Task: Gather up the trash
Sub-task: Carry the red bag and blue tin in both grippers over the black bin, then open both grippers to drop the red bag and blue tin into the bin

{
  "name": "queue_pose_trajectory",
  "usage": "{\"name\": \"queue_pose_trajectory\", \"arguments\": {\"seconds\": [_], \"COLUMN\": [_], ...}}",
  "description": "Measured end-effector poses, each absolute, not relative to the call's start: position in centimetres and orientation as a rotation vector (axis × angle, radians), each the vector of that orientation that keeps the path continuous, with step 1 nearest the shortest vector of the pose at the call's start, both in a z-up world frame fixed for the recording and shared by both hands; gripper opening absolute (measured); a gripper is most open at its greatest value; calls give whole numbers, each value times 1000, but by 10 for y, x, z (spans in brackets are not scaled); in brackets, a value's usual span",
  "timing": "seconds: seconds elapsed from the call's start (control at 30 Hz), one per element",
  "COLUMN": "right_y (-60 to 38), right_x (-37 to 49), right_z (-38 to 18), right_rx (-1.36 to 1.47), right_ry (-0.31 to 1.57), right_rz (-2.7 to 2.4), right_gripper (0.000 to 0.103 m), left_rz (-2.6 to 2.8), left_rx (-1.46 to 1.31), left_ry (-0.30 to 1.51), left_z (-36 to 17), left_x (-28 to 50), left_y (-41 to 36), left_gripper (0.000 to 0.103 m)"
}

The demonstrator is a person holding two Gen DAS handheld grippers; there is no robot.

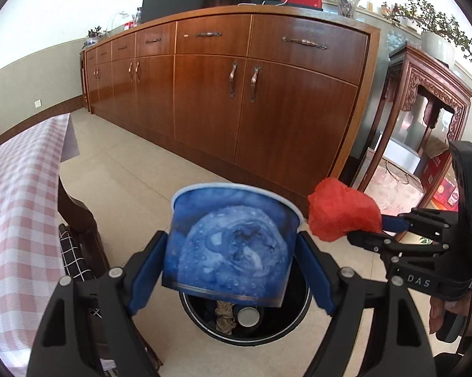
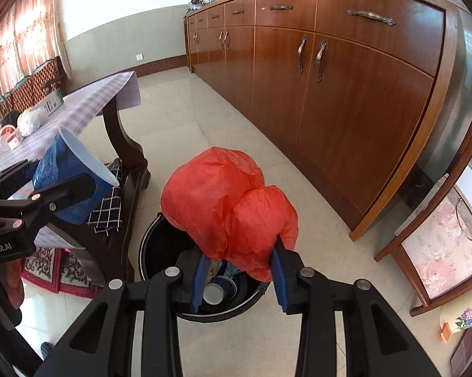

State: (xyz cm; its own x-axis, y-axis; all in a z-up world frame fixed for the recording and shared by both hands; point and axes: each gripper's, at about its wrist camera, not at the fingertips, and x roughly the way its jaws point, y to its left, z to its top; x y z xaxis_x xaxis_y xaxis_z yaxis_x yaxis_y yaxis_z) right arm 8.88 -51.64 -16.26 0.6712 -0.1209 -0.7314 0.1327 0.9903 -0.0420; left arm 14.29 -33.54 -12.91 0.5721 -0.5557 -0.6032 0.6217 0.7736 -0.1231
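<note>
Both loads hung over the bin [image 2: 160,251], already part-filled: left gripper [image 1: 231,251] clamped the cup [image 1: 232,238], right gripper [image 2: 239,275] pinched the bag [image 2: 226,210], neither dropped yet.

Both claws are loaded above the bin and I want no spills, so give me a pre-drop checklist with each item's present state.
1. Left claw clamped on the blue paper cup: ok.
2. Right claw clamped on the red plastic bag: ok.
3. Black trash bin open, no lid: ok.
4. Room left in the bin: ok; trash shows only near the bottom.
5. Bag above the bin mouth: ok in the right wrist view.
6. Cup fully over the opening: cannot tell; it hides the far rim.
</note>
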Motion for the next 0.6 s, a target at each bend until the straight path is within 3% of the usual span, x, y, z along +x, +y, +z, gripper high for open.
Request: {"name": "queue_pose_trajectory", "arguments": {"seconds": [0.47,0.5,0.53,0.57,0.6], "right_y": [-519,-520,-521,-524,-528], "right_x": [136,137,139,138,136], "right_z": [-264,-269,-273,-275,-275], "right_rx": [-25,-32,-43,-50,-45], "right_ry": [1018,1027,1032,1023,1008], "right_rz": [18,16,3,-20,-42], "right_gripper": [40,44,63,90,98], "left_rz": [-720,-722,-713,-699,-693], "left_rx": [122,117,114,113,112], "left_ry": [819,829,835,837,840], "left_z": [-203,-206,-208,-208,-207], "left_x": [168,170,171,173,174], "left_y": [-355,-356,-357,-357,-357], "left_gripper": [82,83,83,87,93]}}
